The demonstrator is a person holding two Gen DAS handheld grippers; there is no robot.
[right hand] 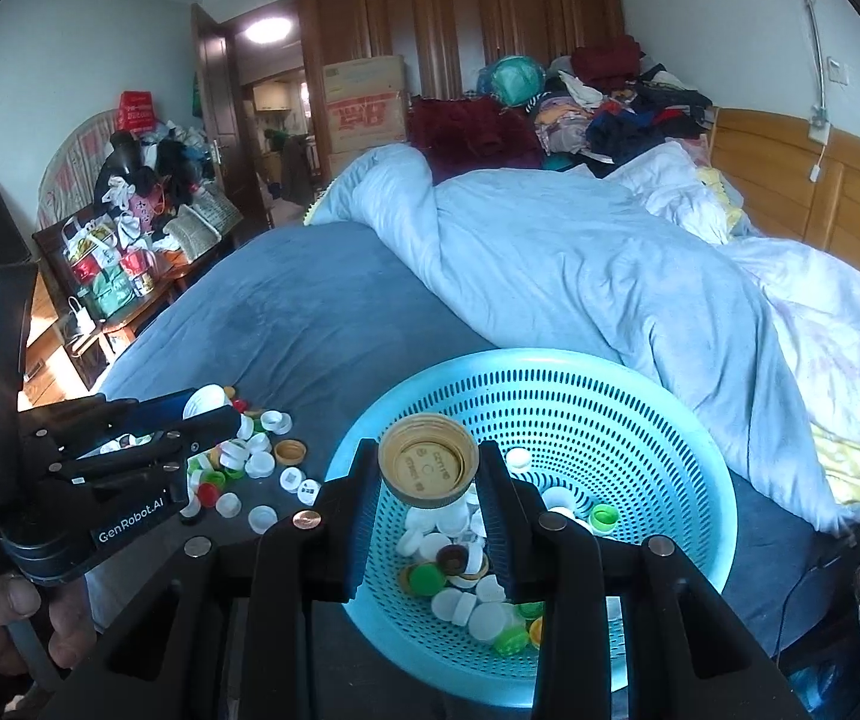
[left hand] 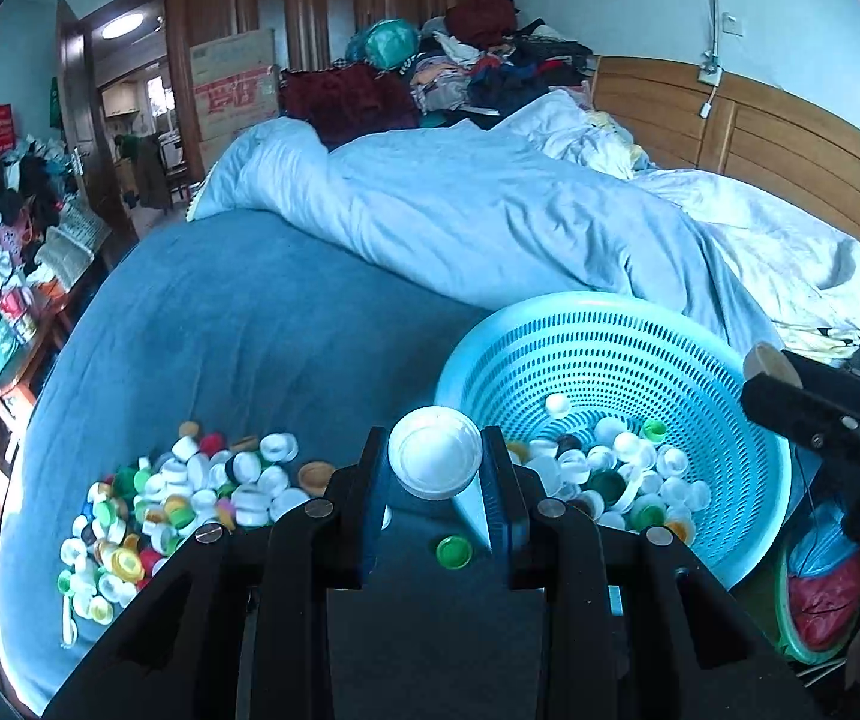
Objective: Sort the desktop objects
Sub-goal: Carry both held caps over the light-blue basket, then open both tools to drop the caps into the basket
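White cap [left hand: 435, 452]: round, smooth plastic, shallow, with a raised ring on its face; pinched between the two fingers of the left gripper [left hand: 435, 468], in the air just over the near rim of the basket.
Gold cap [right hand: 428, 468]: wider, ribbed-skirted plastic lid, tan-gold, hollow side toward the camera with moulded lettering inside; clamped between the fingers of the right gripper [right hand: 428, 480], above the inside of the basket.
Left jaws: narrowed to the white cap's width, both pads pressing its edge.
Right jaws: drawn in to the gold cap's width, both pads against its skirt.
Basket [right hand: 658, 420]: pale turquoise plastic, round bowl shape, walls pierced with rows of small slots; it sits on the bed, tilted toward the camera.
Caps in basket [right hand: 466, 576]: mostly white, a few green, one brown, a couple yellow, lying loose at the bottom.
Loose cap pile [left hand: 178, 492]: white, green, yellow, red and tan caps spread on the blanket left of the basket.
Stray green cap [left hand: 453, 551]: alone on the blanket, between the pile and the basket.
Blanket [left hand: 238, 324]: dark blue, soft, nappy fabric.
Duvet [left hand: 460, 210]: light blue, crumpled, bunched behind the basket.
Headboard [left hand: 790, 144]: wood, panelled, at the right.
Person's hand [right hand: 16, 618]: grips the left gripper's handle, seen in the right wrist view.
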